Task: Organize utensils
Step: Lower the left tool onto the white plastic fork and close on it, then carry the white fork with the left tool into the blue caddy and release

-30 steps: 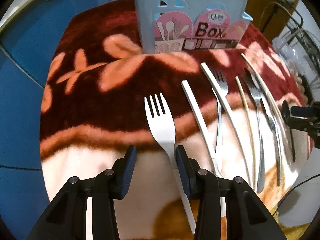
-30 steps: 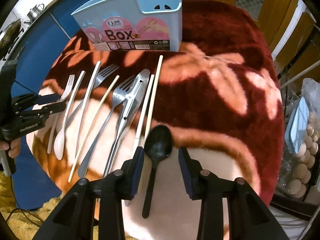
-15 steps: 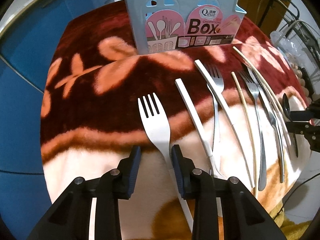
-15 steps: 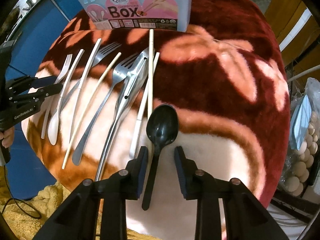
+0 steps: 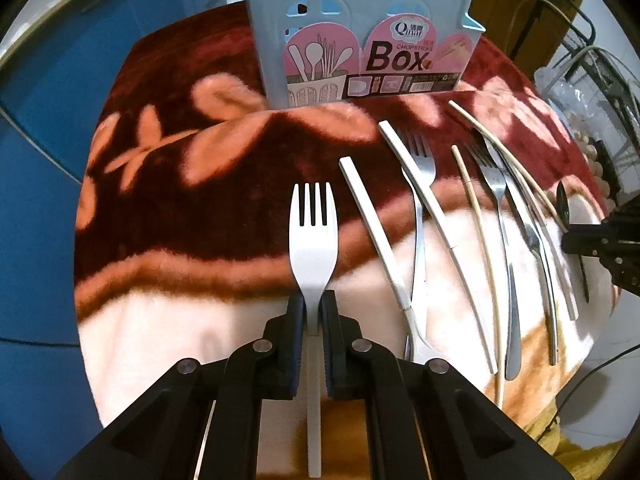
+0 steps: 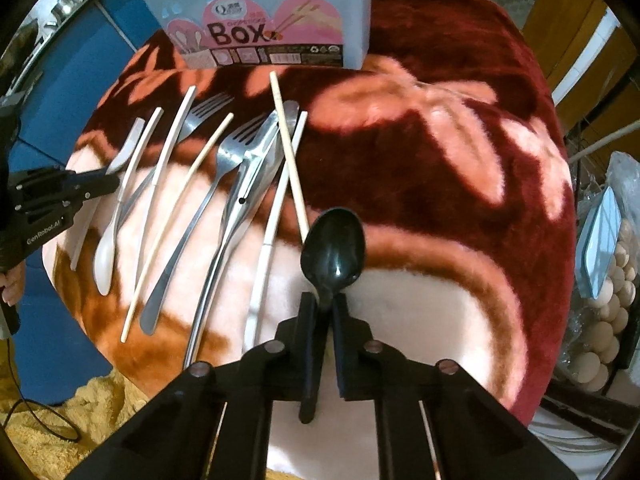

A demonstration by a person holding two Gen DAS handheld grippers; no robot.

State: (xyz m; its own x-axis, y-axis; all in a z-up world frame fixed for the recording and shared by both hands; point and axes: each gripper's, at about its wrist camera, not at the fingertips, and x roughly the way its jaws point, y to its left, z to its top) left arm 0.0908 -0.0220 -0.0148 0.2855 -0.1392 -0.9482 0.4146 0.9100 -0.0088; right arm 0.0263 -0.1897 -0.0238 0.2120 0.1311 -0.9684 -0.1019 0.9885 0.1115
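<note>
- Now both grippers have closed: half a second ago their jaws straddled the handles with gaps, and that gap is gone.
- Nearest, the left gripper [image 5: 313, 305] is clenched on the neck of the white plastic fork [image 5: 313, 236], tines pointing away.
- Likewise the right gripper [image 6: 323, 304] clamps the black spoon [image 6: 334, 249] just below its bowl.
- Between them, the remaining cutlery [image 6: 224, 184] and chopsticks lie in a row on the red blanket [image 6: 460, 152].
- Farthest, the blue utensil box [image 5: 360, 28] stands upright; lifting and dropping both pieces in looks like the next step.
</note>
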